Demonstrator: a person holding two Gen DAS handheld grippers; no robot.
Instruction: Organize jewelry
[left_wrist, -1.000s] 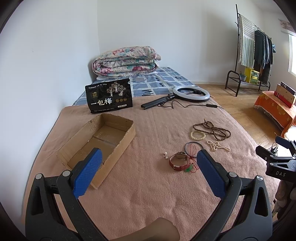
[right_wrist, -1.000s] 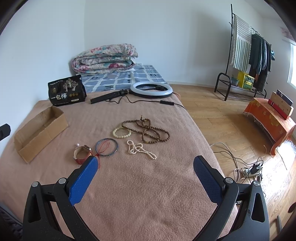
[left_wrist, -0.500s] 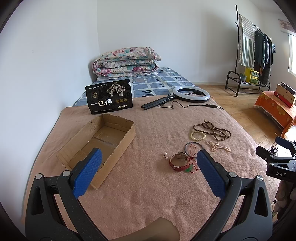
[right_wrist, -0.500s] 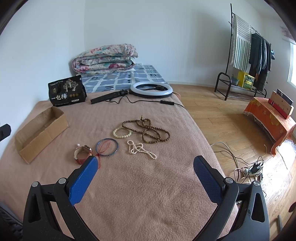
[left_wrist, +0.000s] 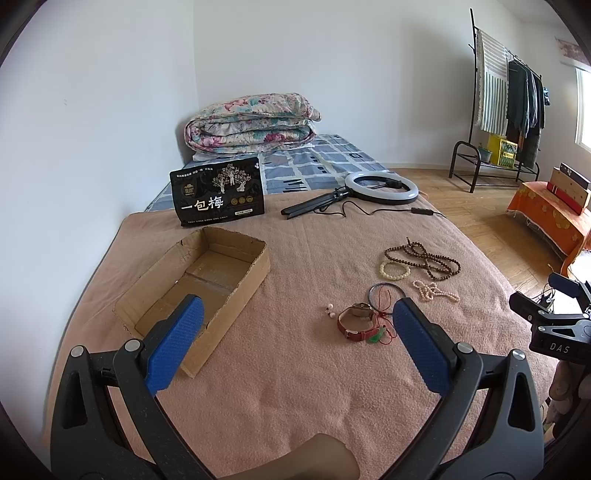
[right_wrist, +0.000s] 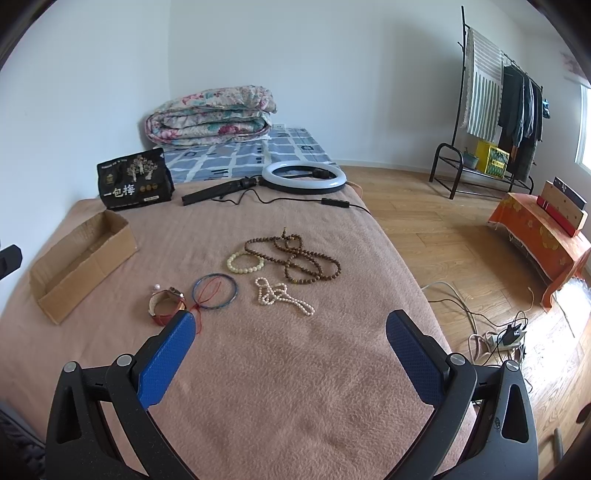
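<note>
Jewelry lies on the pink blanket: brown bead necklace (right_wrist: 295, 258), cream bead bracelet (right_wrist: 245, 261), white pearl string (right_wrist: 280, 296), blue bangle with red cord (right_wrist: 215, 290), red-strap watch (right_wrist: 166, 305) and pearl earrings (left_wrist: 330, 310). An empty cardboard box (left_wrist: 207, 284) sits to the left. My left gripper (left_wrist: 295, 343) is open and empty, above the blanket between box and watch (left_wrist: 358, 321). My right gripper (right_wrist: 291, 350) is open and empty, near the jewelry's front side.
A black snack bag (left_wrist: 218, 196), a ring light with tripod (left_wrist: 380, 188) and a folded quilt (left_wrist: 251, 123) lie at the back. The bed edge drops to wooden floor on the right, with cables and a power strip (right_wrist: 506, 339).
</note>
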